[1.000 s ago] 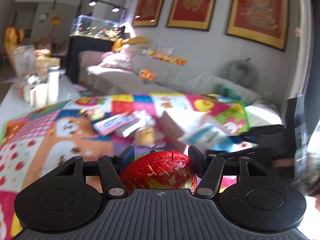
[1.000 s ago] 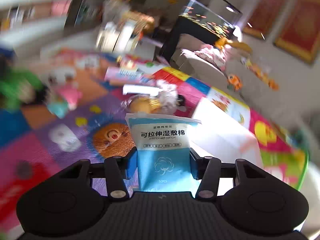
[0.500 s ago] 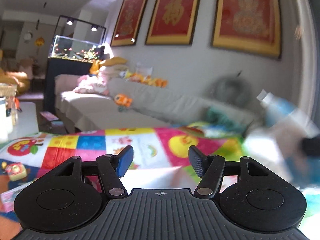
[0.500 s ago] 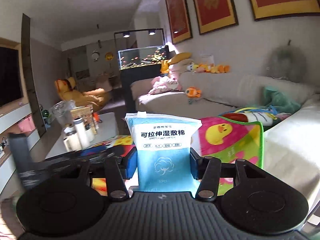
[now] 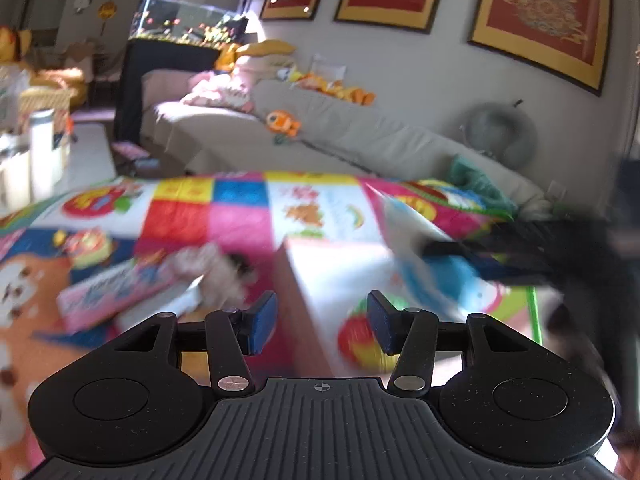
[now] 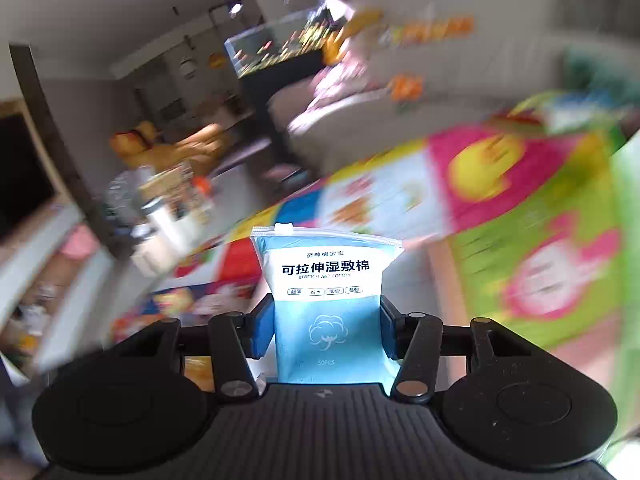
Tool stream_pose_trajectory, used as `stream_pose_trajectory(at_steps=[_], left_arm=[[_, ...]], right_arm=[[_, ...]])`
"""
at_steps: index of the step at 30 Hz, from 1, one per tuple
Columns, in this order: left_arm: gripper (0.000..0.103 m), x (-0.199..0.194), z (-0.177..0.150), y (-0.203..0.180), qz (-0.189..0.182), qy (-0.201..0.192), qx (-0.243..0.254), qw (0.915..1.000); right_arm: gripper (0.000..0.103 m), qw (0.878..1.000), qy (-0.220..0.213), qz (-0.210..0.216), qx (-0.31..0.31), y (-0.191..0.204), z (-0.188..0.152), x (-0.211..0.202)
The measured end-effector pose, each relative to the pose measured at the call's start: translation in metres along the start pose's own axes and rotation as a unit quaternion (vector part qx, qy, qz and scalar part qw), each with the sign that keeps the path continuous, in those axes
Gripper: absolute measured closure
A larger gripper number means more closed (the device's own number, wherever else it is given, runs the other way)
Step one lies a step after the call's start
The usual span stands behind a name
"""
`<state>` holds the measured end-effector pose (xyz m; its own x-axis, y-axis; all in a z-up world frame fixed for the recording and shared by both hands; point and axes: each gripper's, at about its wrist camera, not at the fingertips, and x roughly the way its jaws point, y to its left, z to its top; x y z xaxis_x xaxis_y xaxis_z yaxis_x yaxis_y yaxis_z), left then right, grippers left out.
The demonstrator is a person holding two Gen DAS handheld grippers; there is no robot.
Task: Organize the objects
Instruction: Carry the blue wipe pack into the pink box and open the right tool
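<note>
Your left gripper (image 5: 321, 323) held a red ball a second ago; now its jaws are empty and closing on nothing, and its view has swung back over the mat (image 5: 240, 216) after pointing mostly at the sofa (image 5: 360, 140). Your right gripper (image 6: 327, 330) has rolled, so the room tilts in its view, yet it stays clamped on the blue pack (image 6: 328, 304), which stands upright between the pads. In the left view that pack (image 5: 424, 256) shows as a blurred pale-blue shape at the right, over a white box (image 5: 340, 264) that sits on the mat. The mat is a bright patchwork of cartoon squares covering the floor. Behind it runs a long grey sofa with plush toys along its back, red framed pictures (image 5: 540, 12) above it, and a fish tank (image 5: 184, 20) on a dark stand at its far end. Left of the box lie a pink flat pack (image 5: 116, 288) and some smaller things too smeared to name. The right gripper's body is a dark streak at the frame edge, and the right view is motion-blurred throughout apart from the pack.
</note>
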<state>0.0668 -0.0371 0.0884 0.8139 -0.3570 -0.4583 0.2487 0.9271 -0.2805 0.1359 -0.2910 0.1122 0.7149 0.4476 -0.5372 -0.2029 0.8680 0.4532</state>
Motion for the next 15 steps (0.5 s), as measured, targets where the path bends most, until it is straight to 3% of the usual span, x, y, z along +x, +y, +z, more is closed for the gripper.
stream_pose_trajectory(at_steps=[3, 5, 9, 12, 15], left_arm=[[0.049, -0.015, -0.018, 0.014, 0.009, 0.019, 0.001, 0.9998], [0.049, -0.026, -0.026, 0.025, 0.017, 0.027, 0.007, 0.9995], [0.049, -0.047, -0.034, 0.044, 0.025, 0.027, 0.012, 0.9992], [0.049, -0.051, -0.037, 0.058, 0.015, 0.029, -0.007, 0.9994], [0.049, -0.043, -0.039, 0.064, 0.017, 0.036, -0.007, 0.9992]], right_arm=[[0.052, 0.995, 0.047, 0.063, 0.067, 0.009, 0.001, 0.055], [0.052, 0.991, 0.071, 0.066, 0.091, 0.013, -0.002, 0.084], [0.052, 0.994, 0.066, -0.037, 0.074, 0.016, -0.012, 0.104], [0.052, 0.99, 0.077, -0.063, 0.094, -0.002, -0.019, 0.097], [0.052, 0.992, 0.081, -0.071, 0.068, 0.003, -0.025, 0.086]])
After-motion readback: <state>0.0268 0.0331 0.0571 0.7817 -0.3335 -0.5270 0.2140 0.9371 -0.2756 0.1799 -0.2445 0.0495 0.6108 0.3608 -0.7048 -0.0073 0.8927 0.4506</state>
